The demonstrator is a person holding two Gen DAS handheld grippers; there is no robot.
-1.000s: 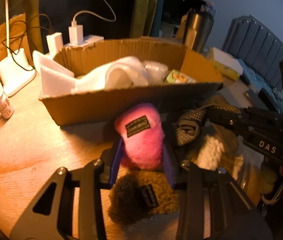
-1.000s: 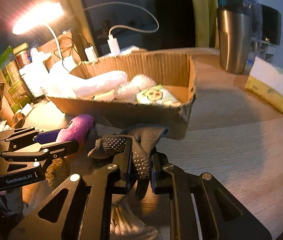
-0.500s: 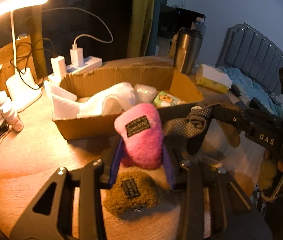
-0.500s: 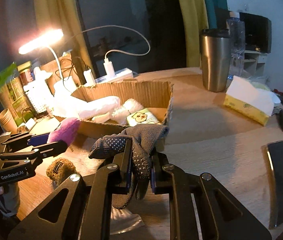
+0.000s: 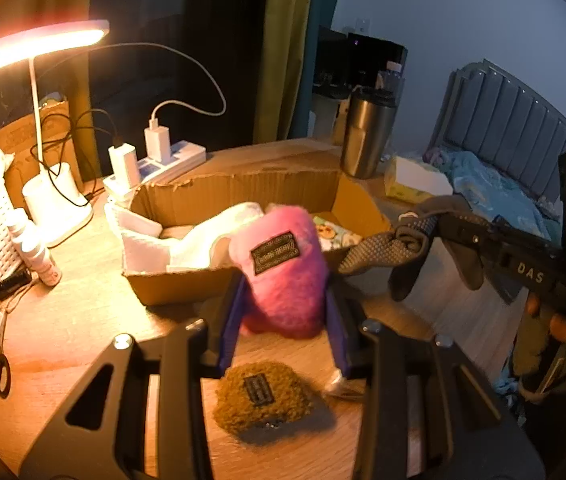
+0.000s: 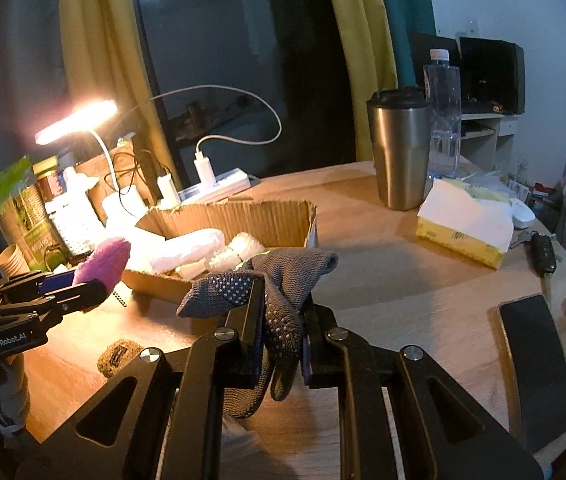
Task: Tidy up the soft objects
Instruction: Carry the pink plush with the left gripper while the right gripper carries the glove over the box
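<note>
- while the left gripper (image 5: pixel 283 304) fills the lower centre of the left wrist view, its fingers (image 5: pixel 230 322) pinch a fuzzy pink soft toy (image 5: pixel 281 272) with a dark label, held above the bench (image 5: pixel 63 320).
- in the right wrist view the right gripper (image 6: pixel 281 332) sits at lower centre, its fingers (image 6: pixel 253 320) pressed together on a grey dotted glove (image 6: pixel 267 292) that droops between them.
- a brown fuzzy soft toy (image 5: pixel 261 394) lies on the bench at the bottom centre of the left wrist view, below the pink one and not touching it.
- the cardboard box (image 5: pixel 243 184) stands at mid-frame behind both grippers, holding white cloths (image 5: pixel 207 236) and a small printed packet (image 5: pixel 333 234).
- a lit desk lamp (image 5: pixel 39 46) glows at the upper left; a steel tumbler (image 6: pixel 399 152) and a tissue pack (image 6: pixel 463 228) stand to the right of the box.
</note>
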